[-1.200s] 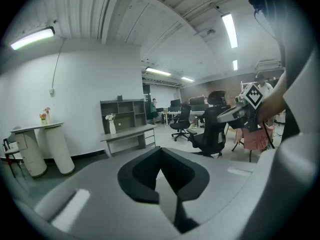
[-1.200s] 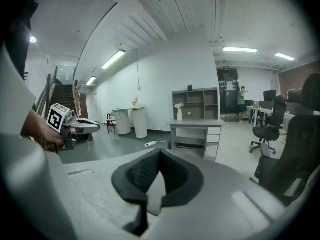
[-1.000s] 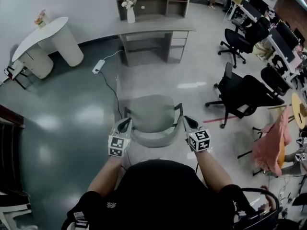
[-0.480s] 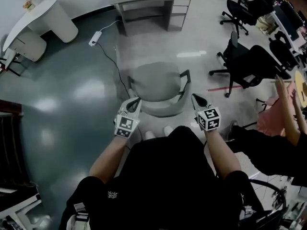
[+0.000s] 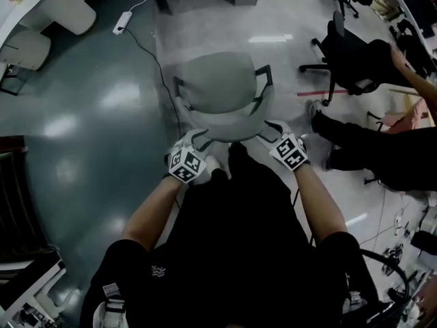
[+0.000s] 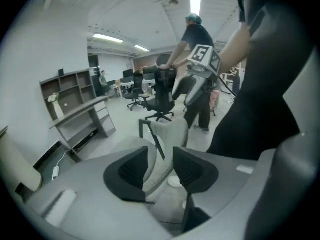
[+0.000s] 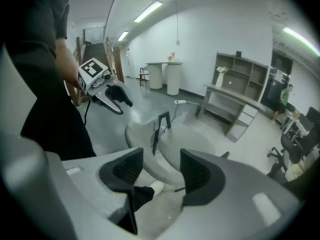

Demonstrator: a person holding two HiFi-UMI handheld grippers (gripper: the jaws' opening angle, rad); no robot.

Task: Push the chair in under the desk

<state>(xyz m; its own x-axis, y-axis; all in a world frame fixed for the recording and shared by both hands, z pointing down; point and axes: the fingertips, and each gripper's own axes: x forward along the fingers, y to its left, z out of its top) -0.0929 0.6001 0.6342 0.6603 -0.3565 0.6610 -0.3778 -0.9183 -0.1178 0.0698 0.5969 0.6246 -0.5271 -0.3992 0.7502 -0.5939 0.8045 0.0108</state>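
Both grippers have come down and forward since a second ago, and the head view now looks more steeply onto the chair, so the desk has almost slid out at the top. The left gripper (image 5: 199,137) and the right gripper (image 5: 272,126) were closed then. Their jaws have just been opening and now stand moderately apart.

Each gripper sits at one end of the backrest (image 5: 229,125), and in both gripper views the pale rim of this backrest passes between the jaws. I see no pad pressing on it, so I judge that nothing is held yet. The jaws seem set to straddle the rim, so that a push would not slip off. One gripper at each end should also keep the push straight.

The chair (image 5: 220,84) stands on the floor (image 5: 293,67), directly before the person. Its back is turned to the person and its seat faces the desk (image 6: 75,115), which is well apart from it. This direction suits the task, because pressure on the back would send the seat in under the desk.

A power strip (image 5: 123,22) lies near the desk. Its cable (image 5: 158,74) runs along the floor just beside the chair, on the side of the left gripper. I think the legs could catch it on the way.
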